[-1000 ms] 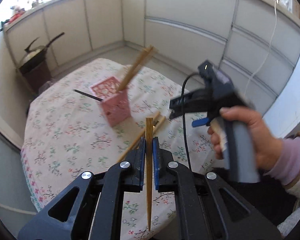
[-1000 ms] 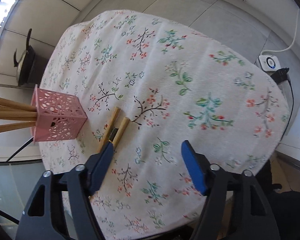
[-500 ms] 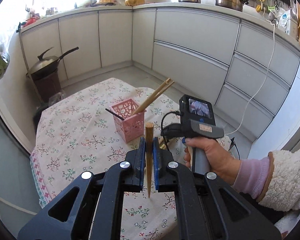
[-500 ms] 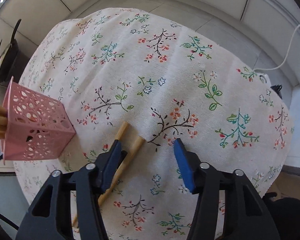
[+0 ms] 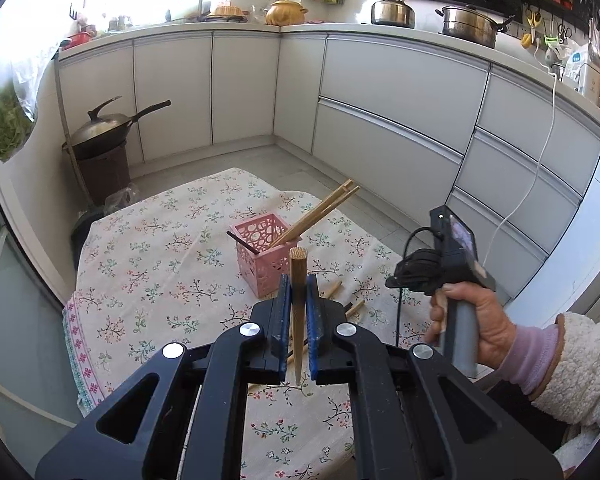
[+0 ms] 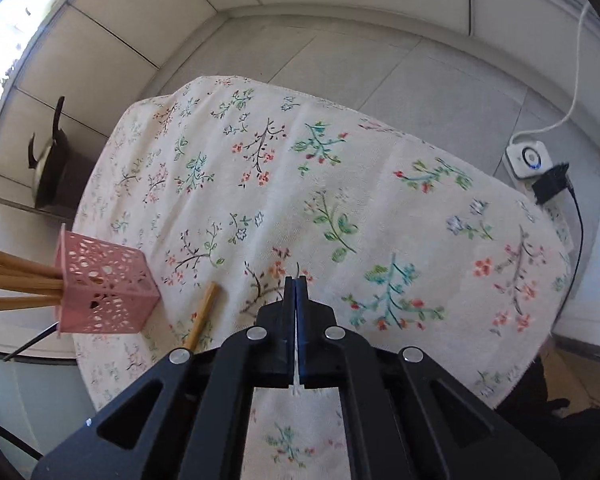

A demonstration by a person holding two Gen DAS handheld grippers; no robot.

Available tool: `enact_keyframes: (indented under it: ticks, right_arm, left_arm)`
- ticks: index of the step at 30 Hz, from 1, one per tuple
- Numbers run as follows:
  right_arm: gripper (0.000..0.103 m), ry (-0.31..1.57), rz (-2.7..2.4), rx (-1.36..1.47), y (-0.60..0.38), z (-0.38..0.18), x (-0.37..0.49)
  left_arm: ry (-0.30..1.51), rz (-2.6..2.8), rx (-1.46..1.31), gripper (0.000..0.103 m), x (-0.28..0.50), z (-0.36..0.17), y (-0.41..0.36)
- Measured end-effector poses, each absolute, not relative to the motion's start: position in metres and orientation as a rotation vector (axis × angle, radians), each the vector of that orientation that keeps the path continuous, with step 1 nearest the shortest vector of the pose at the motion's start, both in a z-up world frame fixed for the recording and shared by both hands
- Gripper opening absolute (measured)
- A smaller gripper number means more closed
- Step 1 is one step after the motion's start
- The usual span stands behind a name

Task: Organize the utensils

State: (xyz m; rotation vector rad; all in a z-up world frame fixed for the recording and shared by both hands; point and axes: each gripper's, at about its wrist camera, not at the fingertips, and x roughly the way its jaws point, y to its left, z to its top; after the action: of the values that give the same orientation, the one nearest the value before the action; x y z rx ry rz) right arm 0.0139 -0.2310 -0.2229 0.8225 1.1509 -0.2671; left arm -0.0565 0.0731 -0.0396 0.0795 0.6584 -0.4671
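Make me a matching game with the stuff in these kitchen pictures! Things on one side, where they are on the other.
Things:
1. pink basket
2. single chopstick
3. wok
4. kettle

Places:
A. on the counter
B. on the flowery tablecloth, chopsticks leaning out of it
C. clamped upright in the left tongs
D. on a dark stand in the corner by the cabinets

Pairs: 1-B, 2-C, 3-D, 4-A

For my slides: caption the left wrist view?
Left gripper clamps a chopstick upright near the pink holder.
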Motion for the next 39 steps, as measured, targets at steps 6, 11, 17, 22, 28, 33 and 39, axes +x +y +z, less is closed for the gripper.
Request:
enact_keyframes:
  ticks: [6,11,17,22,28,33,39]
  right_arm:
    - [0.026,1.259,-0.251,0.876,-0.197,-0.242,0.018]
    - [0.026,1.292,-0.292,0.852,-0.177,-0.248,0.030]
    - [0.026,1.285,-0.340,0.772,-0.159,-0.244,0.039]
    - [0.026,1.301,-0.365,0.744,-0.150,-0.243,0.047]
    - [0.026,1.285,-0.351,0.767,-0.156,-0.243,0.048]
    - [0.011,1.246,-0.301,0.767,-0.160,-0.246,0.047]
    - [0.008,1.121,-0.228,0.746,-0.177,-0.224,0.034]
  left_arm:
    - [0.652,-0.498,0.086,0.007,-0.057,-0.038,0.064]
    - [0.664,-0.479,0.075,0.007,-0.056,-0.040,0.073]
    - [0.653,-0.494,0.072,0.007,-0.058,-0.036,0.074]
    - [0.647,-0.484,0.078,0.007,-0.059,-0.035,0.074]
    - [0.643,-0.482,0.077,0.007,-0.061,-0.034,0.074]
    - [0.635,-0.473,0.065,0.007,-0.062,-0.032,0.078]
    - [0.616,-0.458,0.028,0.007,-0.059,-0.027,0.085]
